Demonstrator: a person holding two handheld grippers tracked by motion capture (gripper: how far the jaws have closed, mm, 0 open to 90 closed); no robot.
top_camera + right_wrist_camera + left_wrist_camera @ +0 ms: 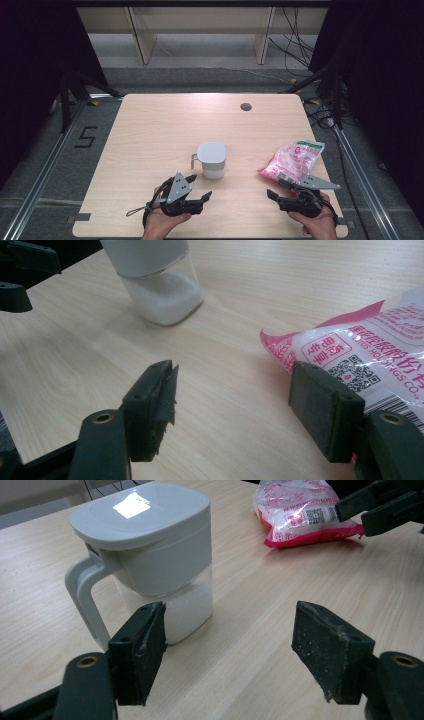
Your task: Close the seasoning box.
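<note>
We hold both hand-held grippers wide and empty: left hand-held gripper (199, 186) near the lidded jug (212, 160), right hand-held gripper (278, 188) beside the pink bag (291, 159), right of the jug. Nothing is grasped yet.

Jug (155, 280) top and bag (370, 355) edge cropped

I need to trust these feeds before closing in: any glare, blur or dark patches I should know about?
Left gripper view: a bright glare patch on the jug lid; jug sharp. Right gripper view: bag print readable, near jaws slightly soft. High view: table evenly lit, surroundings at both sides nearly black.
</note>
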